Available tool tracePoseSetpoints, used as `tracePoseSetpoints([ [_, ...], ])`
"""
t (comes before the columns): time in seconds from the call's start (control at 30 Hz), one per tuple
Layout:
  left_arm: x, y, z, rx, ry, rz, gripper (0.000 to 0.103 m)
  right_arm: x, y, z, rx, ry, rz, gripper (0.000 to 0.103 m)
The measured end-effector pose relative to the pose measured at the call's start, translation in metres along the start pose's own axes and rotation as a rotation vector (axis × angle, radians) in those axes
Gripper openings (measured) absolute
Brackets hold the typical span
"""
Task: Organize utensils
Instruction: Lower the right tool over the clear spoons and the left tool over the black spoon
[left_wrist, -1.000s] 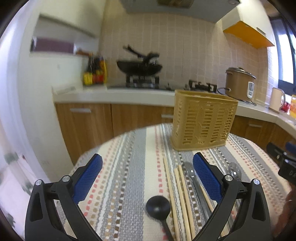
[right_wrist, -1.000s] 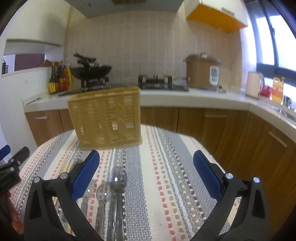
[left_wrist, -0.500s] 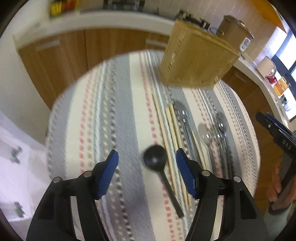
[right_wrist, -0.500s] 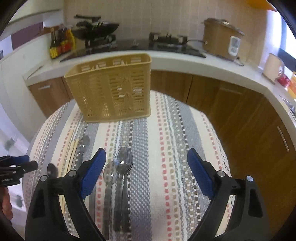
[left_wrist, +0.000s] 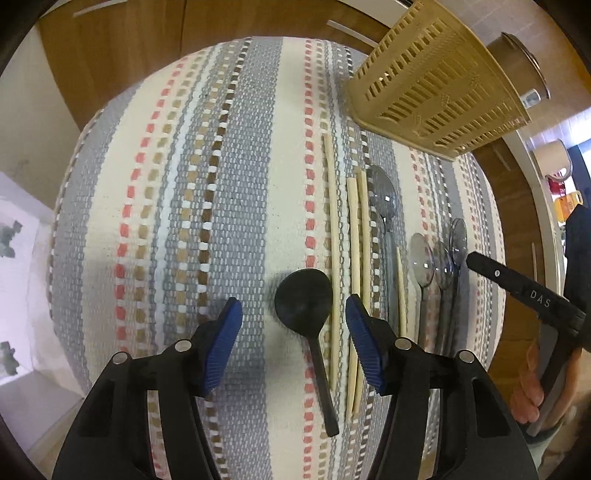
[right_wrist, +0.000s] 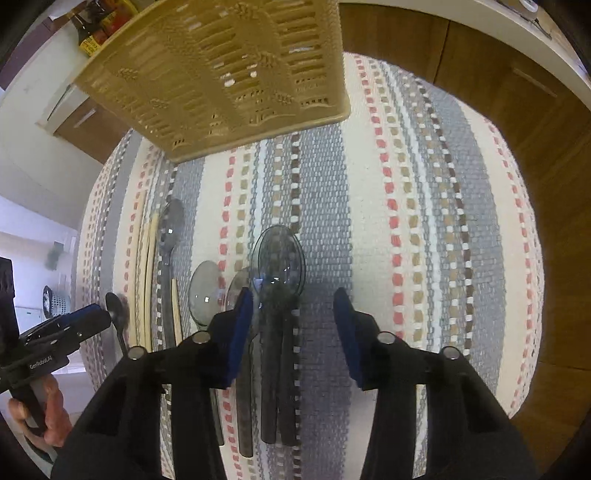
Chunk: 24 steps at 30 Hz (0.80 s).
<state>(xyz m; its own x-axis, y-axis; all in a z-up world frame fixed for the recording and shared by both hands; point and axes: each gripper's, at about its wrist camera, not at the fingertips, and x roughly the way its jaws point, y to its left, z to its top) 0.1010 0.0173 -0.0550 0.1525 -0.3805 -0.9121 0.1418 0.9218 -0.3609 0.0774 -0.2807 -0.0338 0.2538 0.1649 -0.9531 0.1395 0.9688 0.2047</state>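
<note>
A black spoon (left_wrist: 303, 300) lies on the striped cloth between the open jaws of my left gripper (left_wrist: 293, 321). Right of it lie several pale chopsticks (left_wrist: 355, 236) and several grey spoons (left_wrist: 384, 195). A tan slotted utensil basket (left_wrist: 436, 81) stands at the far side. My right gripper (right_wrist: 293, 314) is open above the handles of clear grey spoons (right_wrist: 277, 258), with the basket (right_wrist: 221, 74) beyond. The left gripper also shows at the right wrist view's left edge (right_wrist: 70, 325).
The round table carries a striped woven cloth (left_wrist: 221, 206). Wooden cabinets (right_wrist: 498, 92) ring it. A rice cooker (left_wrist: 524, 62) and a mug (left_wrist: 554, 162) stand on the counter at the right. Sauce bottles (right_wrist: 92, 33) stand behind the basket.
Both grippers have tilted down and dropped toward the table. The left now straddles the black spoon's bowl. The right has come over the clear spoons. Both jaw gaps have narrowed.
</note>
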Motion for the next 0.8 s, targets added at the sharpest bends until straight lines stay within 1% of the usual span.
tracePoseSetpoints([
  [0.07,0.004,-0.004,-0.002,0.006,0.01,-0.002,0.056,0.001,0.003,-0.006,-0.012,0.015,0.01,0.038],
  [0.1,0.006,-0.006,-0.003,0.009,0.013,0.003,0.056,0.0,0.005,-0.01,-0.024,0.014,0.002,0.036],
  [0.17,0.008,-0.011,-0.002,0.023,0.002,0.029,0.056,-0.002,0.006,-0.015,-0.031,0.01,0.004,0.033],
  [0.2,0.009,-0.013,-0.001,0.028,-0.001,0.039,0.056,-0.002,0.007,-0.017,-0.026,0.014,0.019,0.03],
  [0.23,0.009,-0.014,0.0,0.029,-0.005,0.044,0.056,-0.002,0.007,-0.015,-0.024,0.017,0.028,0.028],
  [0.3,0.011,-0.018,0.002,0.03,-0.004,0.048,0.056,0.0,0.01,-0.016,-0.026,0.02,0.033,0.019],
  [0.37,0.011,-0.019,0.003,0.034,-0.005,0.058,0.056,0.003,0.013,-0.015,-0.029,0.029,0.032,0.018],
  [0.47,0.011,-0.021,0.005,0.038,-0.009,0.061,0.056,0.009,0.016,-0.011,-0.031,0.03,0.012,0.011],
  [0.8,0.015,-0.023,0.009,0.042,-0.016,0.05,0.056,0.023,0.041,-0.001,-0.068,0.055,-0.069,0.011],
])
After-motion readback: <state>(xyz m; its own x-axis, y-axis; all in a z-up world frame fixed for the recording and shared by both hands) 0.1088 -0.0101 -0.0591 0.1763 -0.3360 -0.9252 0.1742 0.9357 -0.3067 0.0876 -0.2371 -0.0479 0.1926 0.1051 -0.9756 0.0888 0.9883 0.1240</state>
